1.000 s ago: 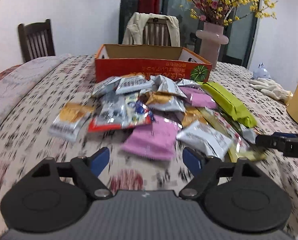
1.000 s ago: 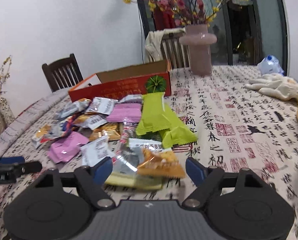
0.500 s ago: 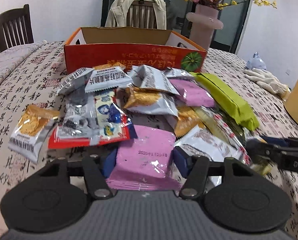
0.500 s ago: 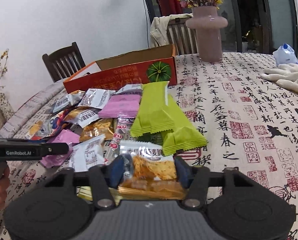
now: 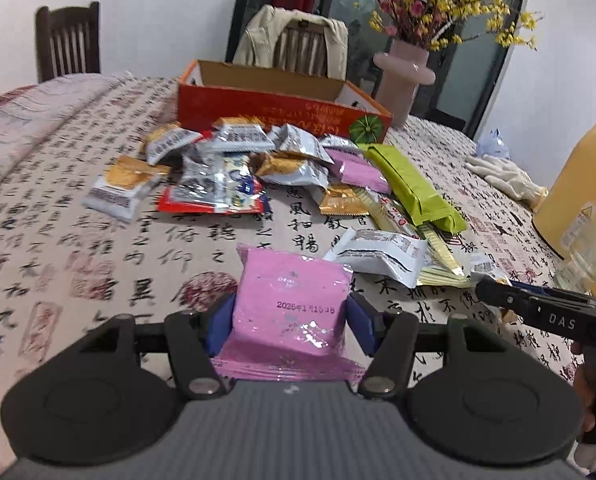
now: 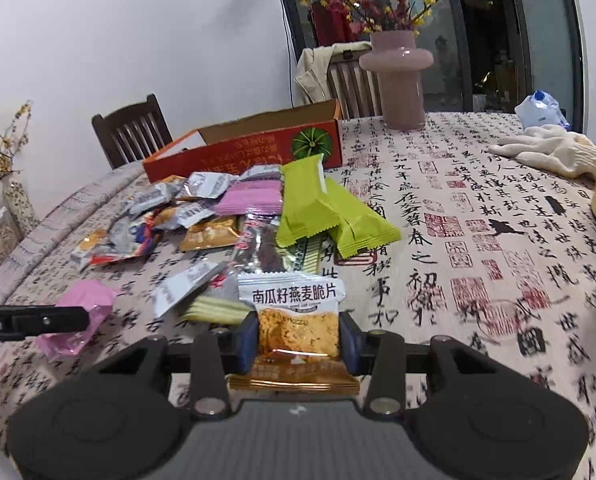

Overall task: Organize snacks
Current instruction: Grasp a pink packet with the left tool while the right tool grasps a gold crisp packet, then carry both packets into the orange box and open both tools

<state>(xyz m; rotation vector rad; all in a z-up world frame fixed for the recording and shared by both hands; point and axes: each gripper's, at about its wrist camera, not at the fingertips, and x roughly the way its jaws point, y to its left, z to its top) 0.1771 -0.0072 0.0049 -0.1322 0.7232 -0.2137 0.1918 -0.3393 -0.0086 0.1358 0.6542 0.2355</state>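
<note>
A heap of snack packets (image 5: 233, 176) lies on the patterned tablecloth in front of an open orange cardboard box (image 5: 281, 110). My left gripper (image 5: 291, 320) is shut on a pink packet (image 5: 293, 288), its blue pads pressing both sides, held off the near side of the heap. The jaws of my right gripper (image 6: 298, 340) are closing, and their pads press on a white and orange oat-crisp packet (image 6: 293, 300). Two green packets (image 6: 310, 208) lie at the heap's right side. In the right wrist view the box (image 6: 257, 148) stands at the back.
A pink vase (image 6: 398, 80) with flowers stands behind the box. A white glove (image 6: 550, 152) lies at the far right. A tall yellow container (image 5: 578, 184) and a clear jar (image 5: 590, 256) stand at the right edge. Chairs (image 5: 67, 40) ring the table.
Both grippers went from open to closed, the left on the pink packet and the right on the orange one. Both then drew back from the heap with their packets.
</note>
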